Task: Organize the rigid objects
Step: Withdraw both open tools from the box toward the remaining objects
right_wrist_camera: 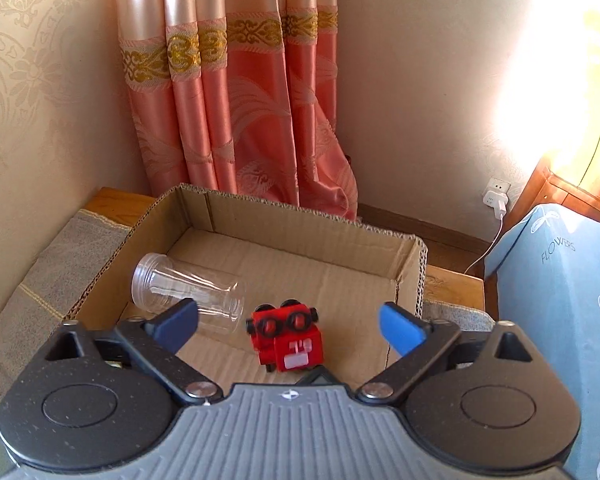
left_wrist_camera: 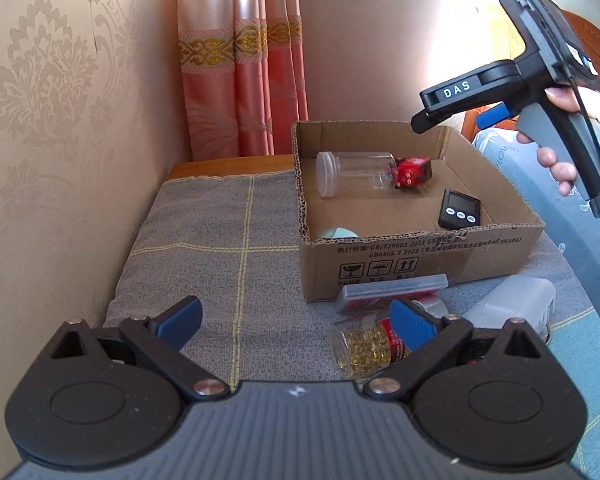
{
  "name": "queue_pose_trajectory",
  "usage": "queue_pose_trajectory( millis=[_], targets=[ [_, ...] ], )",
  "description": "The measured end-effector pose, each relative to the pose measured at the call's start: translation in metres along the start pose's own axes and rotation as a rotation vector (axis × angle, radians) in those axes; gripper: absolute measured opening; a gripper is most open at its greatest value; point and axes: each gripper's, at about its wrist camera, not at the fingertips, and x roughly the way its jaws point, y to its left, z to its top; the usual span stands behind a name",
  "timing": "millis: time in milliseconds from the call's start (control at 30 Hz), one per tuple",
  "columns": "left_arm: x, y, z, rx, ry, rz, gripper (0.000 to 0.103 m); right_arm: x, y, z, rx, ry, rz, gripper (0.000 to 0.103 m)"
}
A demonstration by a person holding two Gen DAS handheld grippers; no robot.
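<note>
An open cardboard box (left_wrist_camera: 416, 264) stands on a grey cloth. Inside lie a clear plastic jar (left_wrist_camera: 356, 172), a red toy robot (left_wrist_camera: 412, 171), a black timer (left_wrist_camera: 459, 209) and a pale green thing (left_wrist_camera: 336, 233) at the near wall. My left gripper (left_wrist_camera: 296, 320) is open and empty, low over the cloth in front of the box. Beside its right finger lie a jar of gold pins (left_wrist_camera: 364, 346), a flat grey case (left_wrist_camera: 392, 292) and a white bottle (left_wrist_camera: 512, 306). My right gripper (right_wrist_camera: 290, 324) is open above the box, the red toy robot (right_wrist_camera: 288, 340) and clear jar (right_wrist_camera: 188, 292) below it.
A wallpapered wall (left_wrist_camera: 60, 120) runs along the left. A pink curtain (right_wrist_camera: 240, 100) hangs behind the box (right_wrist_camera: 300, 216). A blue flowered cover (right_wrist_camera: 560, 300) is at the right. A wall socket with a white plug (right_wrist_camera: 498, 196) sits low on the far wall.
</note>
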Motion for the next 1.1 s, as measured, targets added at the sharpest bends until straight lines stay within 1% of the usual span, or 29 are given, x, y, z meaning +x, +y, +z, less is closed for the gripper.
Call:
queue_pose_trajectory(
  millis=[167, 233, 367, 433, 500, 700, 800, 900, 1033, 1100],
  targets=[
    [0.000, 0.001, 0.000, -0.003, 0.006, -0.001, 0.099, -0.022, 0.000, -0.011, 0.012, 0.003, -0.003, 0.103],
    [-0.001, 0.000, -0.001, -0.008, 0.007, -0.006, 0.100, -0.032, 0.002, -0.018, 0.020, -0.001, -0.020, 0.103],
    [-0.006, 0.000, -0.003, -0.011, 0.006, 0.002, 0.100, -0.055, 0.004, -0.038, 0.030, -0.009, 0.005, 0.103],
    [-0.010, 0.000, -0.004, -0.012, 0.003, 0.006, 0.100, -0.064, 0.006, -0.051, 0.031, -0.011, 0.008, 0.103],
    [-0.013, 0.000, -0.007, -0.011, 0.001, 0.012, 0.100, -0.073, 0.009, -0.066, 0.019, -0.021, -0.008, 0.103],
    [-0.020, 0.002, -0.015, -0.016, 0.009, 0.025, 0.100, -0.096, 0.015, -0.120, 0.011, -0.021, -0.038, 0.103],
    [-0.022, 0.002, -0.019, -0.021, 0.016, 0.026, 0.100, -0.104, 0.012, -0.149, 0.051, -0.006, -0.004, 0.103],
    [-0.023, 0.000, -0.021, -0.017, 0.019, 0.025, 0.100, -0.108, 0.014, -0.173, 0.073, 0.012, 0.013, 0.103],
    [-0.021, -0.004, -0.025, -0.007, 0.034, 0.015, 0.100, -0.108, 0.025, -0.195, 0.040, 0.016, 0.010, 0.103],
    [-0.020, -0.007, -0.027, -0.001, 0.043, 0.010, 0.100, -0.101, 0.028, -0.203, 0.020, 0.044, -0.002, 0.103]
  ],
)
